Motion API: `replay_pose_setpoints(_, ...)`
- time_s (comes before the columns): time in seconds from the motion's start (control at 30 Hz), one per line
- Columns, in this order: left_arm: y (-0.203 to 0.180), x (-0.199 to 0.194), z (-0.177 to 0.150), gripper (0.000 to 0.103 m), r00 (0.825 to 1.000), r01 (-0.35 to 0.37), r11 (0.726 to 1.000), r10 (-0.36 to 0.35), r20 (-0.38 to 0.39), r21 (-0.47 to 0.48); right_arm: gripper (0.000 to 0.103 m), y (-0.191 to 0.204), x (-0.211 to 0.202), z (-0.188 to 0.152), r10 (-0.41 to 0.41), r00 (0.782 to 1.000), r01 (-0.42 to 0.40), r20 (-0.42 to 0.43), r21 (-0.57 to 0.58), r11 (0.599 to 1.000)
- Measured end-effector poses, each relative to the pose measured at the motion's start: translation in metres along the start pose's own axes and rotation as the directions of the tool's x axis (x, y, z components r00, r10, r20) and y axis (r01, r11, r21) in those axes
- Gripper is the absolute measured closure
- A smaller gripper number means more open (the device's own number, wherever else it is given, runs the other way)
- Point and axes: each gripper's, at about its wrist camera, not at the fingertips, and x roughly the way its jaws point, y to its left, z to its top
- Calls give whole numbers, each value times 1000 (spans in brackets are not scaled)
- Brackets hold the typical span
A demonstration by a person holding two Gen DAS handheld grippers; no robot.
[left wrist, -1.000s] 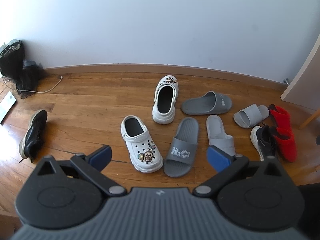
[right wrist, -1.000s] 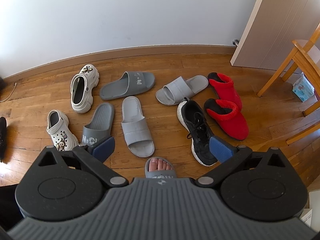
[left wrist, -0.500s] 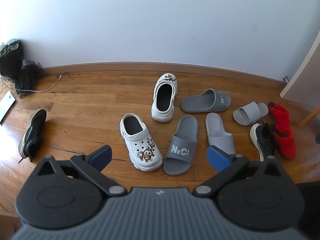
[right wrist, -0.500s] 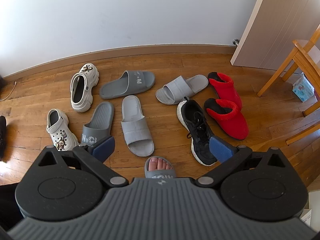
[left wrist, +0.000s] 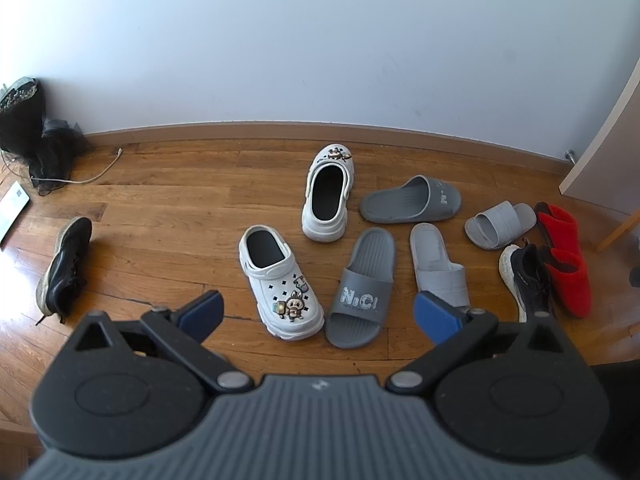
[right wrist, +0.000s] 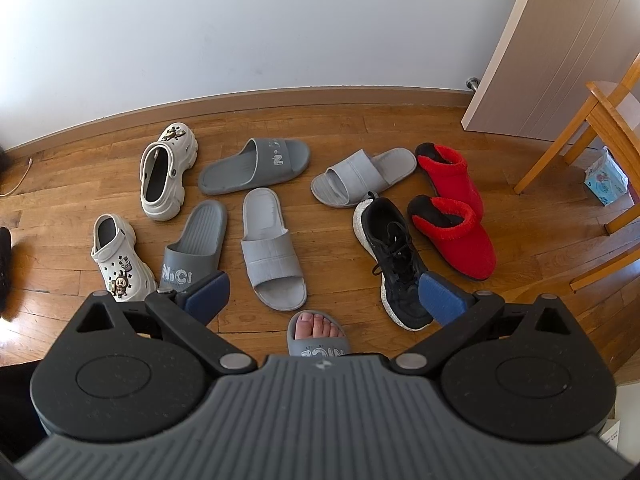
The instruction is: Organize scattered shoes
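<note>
Shoes lie scattered on the wooden floor. Two white clogs (left wrist: 280, 280) (left wrist: 327, 196) sit in the middle, one with a cartoon charm. Dark grey slides (left wrist: 362, 288) (left wrist: 412, 200) and light grey slides (left wrist: 438, 268) (left wrist: 500, 224) lie beside them. A black sneaker (right wrist: 394, 256) rests next to two red slippers (right wrist: 452, 240) (right wrist: 450, 174). Another black sneaker (left wrist: 64, 264) lies alone at the far left. My left gripper (left wrist: 318, 314) hangs open above the clog and slide. My right gripper (right wrist: 324, 294) is open too, holding nothing.
A person's foot in a grey slide (right wrist: 318, 336) stands just under the right gripper. A wooden chair (right wrist: 600, 128) and a tissue pack (right wrist: 606, 176) are at the right, a door (right wrist: 560, 40) behind. A dark bundle and cable (left wrist: 36, 140) sit by the left wall.
Both views have shifted only slightly; the shoes lie as before and both grippers stay open.
</note>
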Motion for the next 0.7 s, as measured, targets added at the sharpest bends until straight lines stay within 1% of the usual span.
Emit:
replay_pose_setpoints(0.6,3,0,1,0,1000,3,1000,-3,-11,7,1,0,1,-2,-3,1000,3,-7,-8,1000)
replay_pose_setpoints(0.7,2,0,0,0,1000,3,1000,-2,-15,9,1,4,1,0,-6,1000,5,-9,-11,1000)
